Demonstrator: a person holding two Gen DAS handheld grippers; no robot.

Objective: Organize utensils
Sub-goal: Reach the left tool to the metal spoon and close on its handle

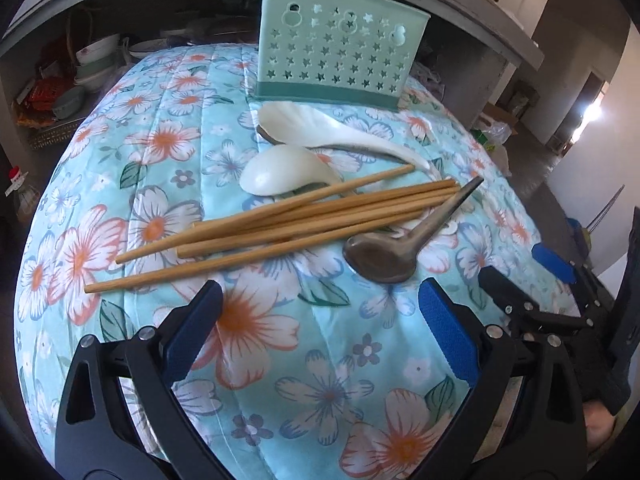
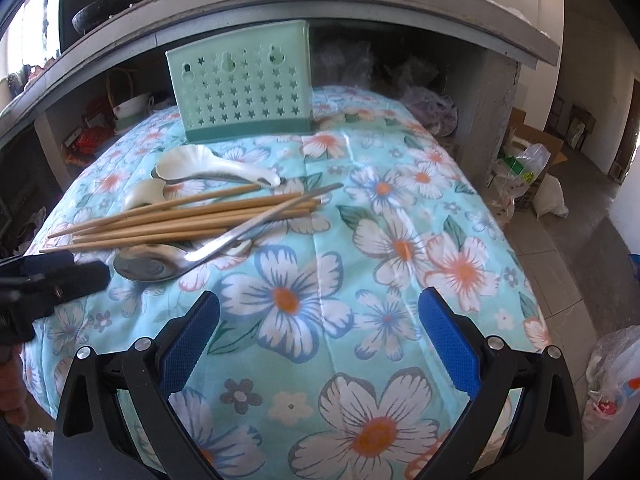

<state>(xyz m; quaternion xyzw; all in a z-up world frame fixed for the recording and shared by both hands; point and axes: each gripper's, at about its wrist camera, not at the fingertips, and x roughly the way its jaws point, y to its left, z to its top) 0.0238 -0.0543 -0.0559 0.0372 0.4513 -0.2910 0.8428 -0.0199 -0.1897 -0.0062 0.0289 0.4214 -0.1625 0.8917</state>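
Note:
Several wooden chopsticks [image 1: 280,224] lie in a loose pile on the floral cloth, also in the right wrist view [image 2: 180,220]. A metal spoon [image 1: 396,248] [image 2: 192,256] lies at their right end, its handle over them. Two white ceramic spoons [image 1: 320,132] [image 1: 284,176] lie behind, in front of a green perforated utensil holder [image 1: 336,52] [image 2: 244,84]. My left gripper [image 1: 320,312] is open and empty just in front of the chopsticks. My right gripper [image 2: 320,320] is open and empty, to the right of the pile; it shows in the left wrist view [image 1: 520,264].
The floral cloth [image 2: 400,240] covers a small table in front of a concrete counter [image 2: 360,4]. Bowls and baskets [image 1: 92,68] sit on shelves under the counter. Plastic bags and boxes [image 2: 528,168] stand on the floor at the right.

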